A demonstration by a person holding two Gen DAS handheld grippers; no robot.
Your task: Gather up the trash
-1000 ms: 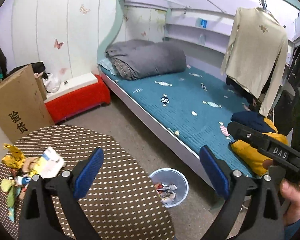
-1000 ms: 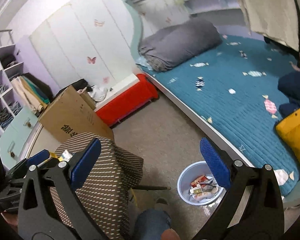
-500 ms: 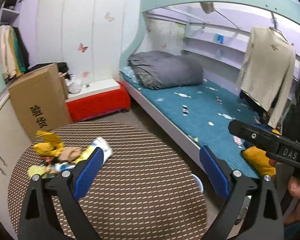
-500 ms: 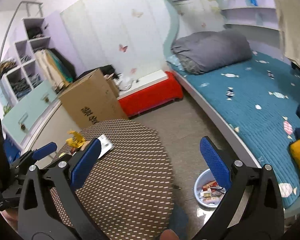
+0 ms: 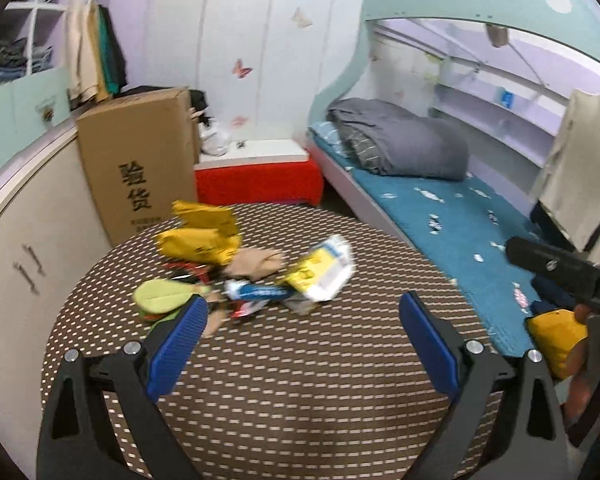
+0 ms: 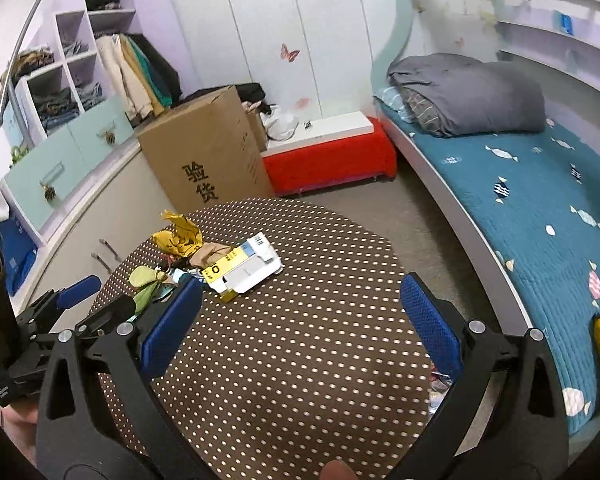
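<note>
A heap of trash lies on the round brown dotted table [image 5: 300,380] [image 6: 300,340]: crumpled yellow wrappers [image 5: 200,236] [image 6: 180,236], a green wrapper [image 5: 160,298] [image 6: 144,280], a blue-and-white packet [image 5: 256,292] and a flattened yellow-and-white carton [image 5: 320,272] [image 6: 246,266]. My left gripper [image 5: 304,344] hovers open just short of the heap, empty. My right gripper [image 6: 300,324] is open above the table, with the carton just beyond its left finger. The left gripper [image 6: 80,300] also shows at the left edge of the right wrist view.
A cardboard box [image 5: 140,160] [image 6: 208,160] and a red bench [image 5: 260,176] [image 6: 328,160] stand behind the table. The bed [image 5: 440,208] [image 6: 540,208] runs along the right. A sliver of the bin with trash [image 6: 440,384] shows under the table's right edge.
Both grippers swung left and up from the floor bin toward the table. The trash heap has come to the middle of both views and the bin has almost dropped out of sight.
</note>
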